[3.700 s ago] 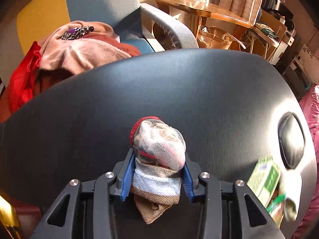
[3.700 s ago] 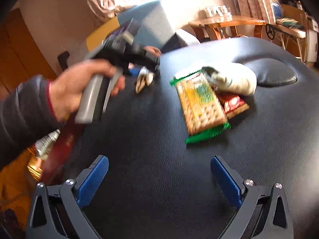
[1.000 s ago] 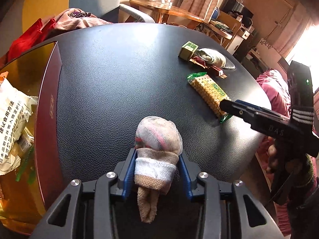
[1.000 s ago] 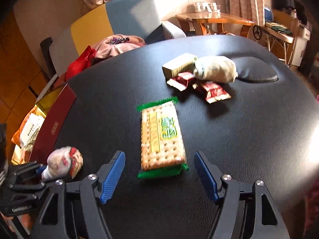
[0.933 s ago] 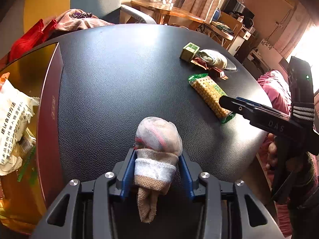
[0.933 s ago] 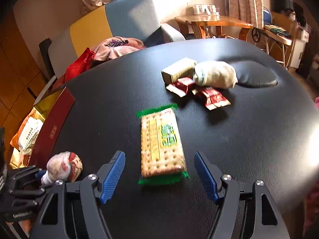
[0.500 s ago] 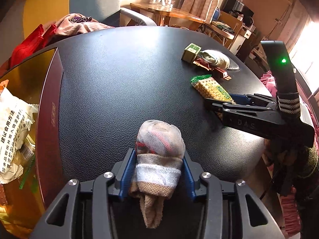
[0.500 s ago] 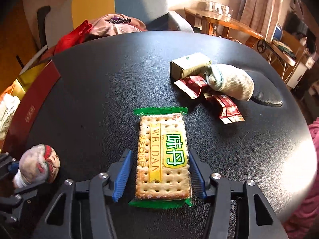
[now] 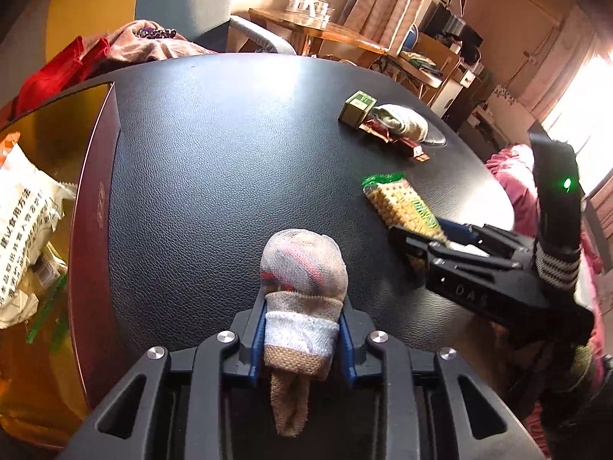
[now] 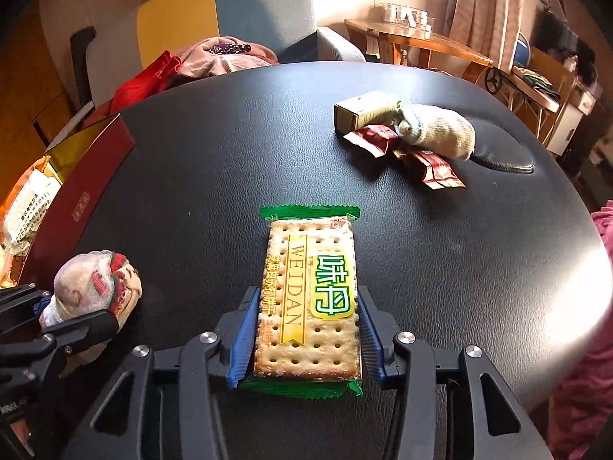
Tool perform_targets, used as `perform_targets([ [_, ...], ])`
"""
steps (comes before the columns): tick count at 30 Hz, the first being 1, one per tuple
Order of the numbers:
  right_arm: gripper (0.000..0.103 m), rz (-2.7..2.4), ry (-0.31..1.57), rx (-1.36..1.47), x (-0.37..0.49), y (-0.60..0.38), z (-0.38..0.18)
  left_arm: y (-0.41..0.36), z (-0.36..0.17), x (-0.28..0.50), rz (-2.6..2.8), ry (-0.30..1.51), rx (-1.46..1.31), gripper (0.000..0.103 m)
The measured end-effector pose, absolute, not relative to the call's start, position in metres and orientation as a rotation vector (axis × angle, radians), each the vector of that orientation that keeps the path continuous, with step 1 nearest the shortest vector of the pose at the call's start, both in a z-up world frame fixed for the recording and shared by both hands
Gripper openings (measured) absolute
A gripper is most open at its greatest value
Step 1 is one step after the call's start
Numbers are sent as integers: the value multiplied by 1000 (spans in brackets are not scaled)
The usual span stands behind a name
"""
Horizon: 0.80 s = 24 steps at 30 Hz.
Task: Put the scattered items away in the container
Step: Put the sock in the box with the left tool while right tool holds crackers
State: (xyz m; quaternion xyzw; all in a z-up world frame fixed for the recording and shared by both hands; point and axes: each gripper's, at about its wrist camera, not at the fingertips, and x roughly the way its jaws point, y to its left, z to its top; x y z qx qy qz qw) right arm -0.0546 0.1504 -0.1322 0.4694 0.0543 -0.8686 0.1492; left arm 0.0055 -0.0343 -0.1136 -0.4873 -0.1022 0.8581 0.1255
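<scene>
Black padded table (image 10: 230, 161), red box (image 10: 88, 176) at its left edge. Right gripper (image 10: 306, 333) clamps cracker pack (image 10: 310, 291) flat; lift level, carry boxward. Left gripper (image 9: 302, 329), jaws closing on rolled sock (image 9: 302, 268) beside box; release over it.

The left gripper (image 9: 302, 339) jaws are closing on a rolled sock (image 9: 302, 287) above the black table (image 9: 230, 153); the right gripper (image 9: 425, 235) pinches the cracker packet (image 9: 398, 203); a red box (image 9: 92, 207) sits leftward.
</scene>
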Motion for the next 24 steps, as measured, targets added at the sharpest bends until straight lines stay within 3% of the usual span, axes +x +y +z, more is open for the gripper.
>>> perform_targets([
  [24, 49, -2503, 200, 1333, -47, 153, -138, -91, -37, 44, 2684, -441, -1172, 29],
])
